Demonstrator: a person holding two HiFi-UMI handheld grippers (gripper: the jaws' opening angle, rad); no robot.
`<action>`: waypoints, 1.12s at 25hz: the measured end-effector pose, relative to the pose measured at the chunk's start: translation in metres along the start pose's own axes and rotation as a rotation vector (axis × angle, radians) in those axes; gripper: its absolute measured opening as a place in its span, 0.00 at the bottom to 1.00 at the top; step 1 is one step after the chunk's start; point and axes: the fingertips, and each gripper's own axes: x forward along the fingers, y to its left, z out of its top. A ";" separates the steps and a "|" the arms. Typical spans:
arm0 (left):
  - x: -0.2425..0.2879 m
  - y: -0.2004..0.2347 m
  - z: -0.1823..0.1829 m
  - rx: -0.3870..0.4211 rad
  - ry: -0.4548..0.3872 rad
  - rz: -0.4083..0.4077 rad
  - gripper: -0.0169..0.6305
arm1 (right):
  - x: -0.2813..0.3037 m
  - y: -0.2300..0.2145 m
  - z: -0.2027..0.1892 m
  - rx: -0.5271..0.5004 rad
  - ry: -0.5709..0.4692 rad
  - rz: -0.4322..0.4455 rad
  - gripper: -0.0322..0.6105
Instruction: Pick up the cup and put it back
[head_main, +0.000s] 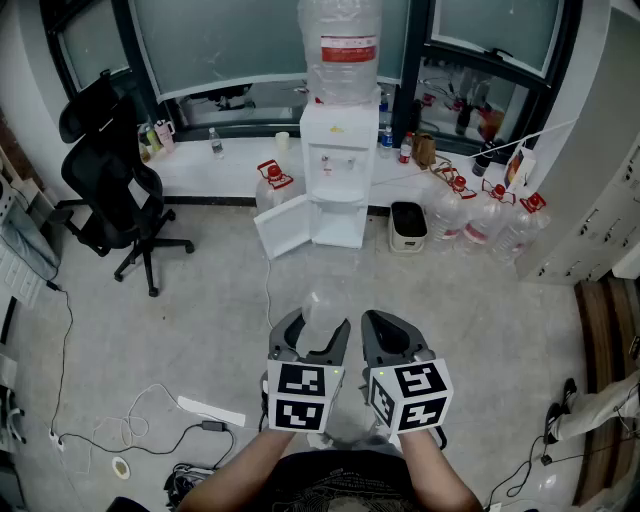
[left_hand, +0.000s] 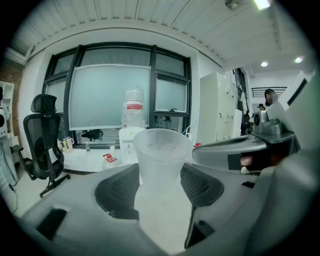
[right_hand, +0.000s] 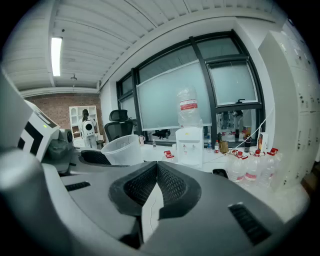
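Cup (left_hand: 159, 155) in left hand-held gripper (head_main: 318, 335), midair

light: bright, ceiling lamp (right_hand: 55, 56) | edges: fisheye-warped | shadows: soft

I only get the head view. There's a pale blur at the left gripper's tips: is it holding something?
Observer: Yes. The left gripper view shows a translucent cup, upright, with the left gripper pressing on both its sides.
Operator: And the other one?
Observer: The right gripper view shows the right gripper with its jaws together and nothing between them.
Operator: What's off to my left?
Observer: A brick wall, seen in the right gripper view.
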 end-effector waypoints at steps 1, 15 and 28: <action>0.001 -0.001 0.000 -0.001 0.001 -0.003 0.43 | -0.001 -0.002 0.000 0.003 -0.001 -0.005 0.08; 0.017 0.017 -0.009 -0.036 0.024 -0.016 0.43 | 0.024 0.003 -0.002 0.011 0.016 -0.004 0.08; 0.113 0.040 0.021 -0.035 0.041 0.012 0.43 | 0.100 -0.069 0.015 0.027 0.036 0.017 0.08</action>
